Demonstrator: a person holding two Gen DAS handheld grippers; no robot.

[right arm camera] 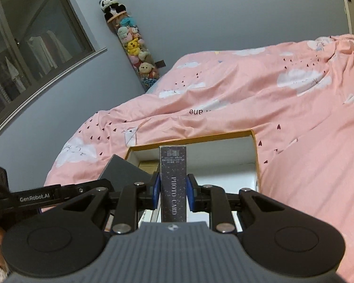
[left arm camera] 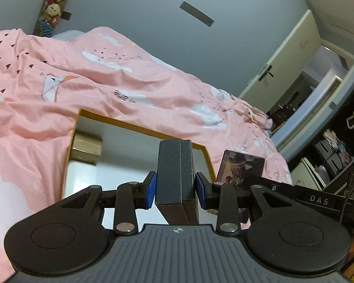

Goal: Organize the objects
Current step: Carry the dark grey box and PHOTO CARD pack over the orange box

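My left gripper (left arm camera: 175, 188) is shut on a dark grey box (left arm camera: 174, 172), held upright by its sides above an open orange-rimmed carton (left arm camera: 139, 127) that lies on a pink quilt. A small gold box (left arm camera: 86, 147) sits in the carton's far left corner. My right gripper (right arm camera: 173, 192) is shut on a slim dark box marked PHOTO CARD (right arm camera: 173, 184), gripped on its narrow sides over the same carton (right arm camera: 254, 151). In the left wrist view that photo card box (left arm camera: 240, 167) shows its printed face at the right. The grey box (right arm camera: 120, 169) appears left of my right gripper.
The pink quilt (left arm camera: 59, 82) with white clouds covers the bed around the carton. A column of plush toys (right arm camera: 134, 47) hangs in the wall corner. A door (left arm camera: 280, 70) stands open at the right, with dark shelves (left arm camera: 337, 146) beside it. A window (right arm camera: 30, 47) is at the left.
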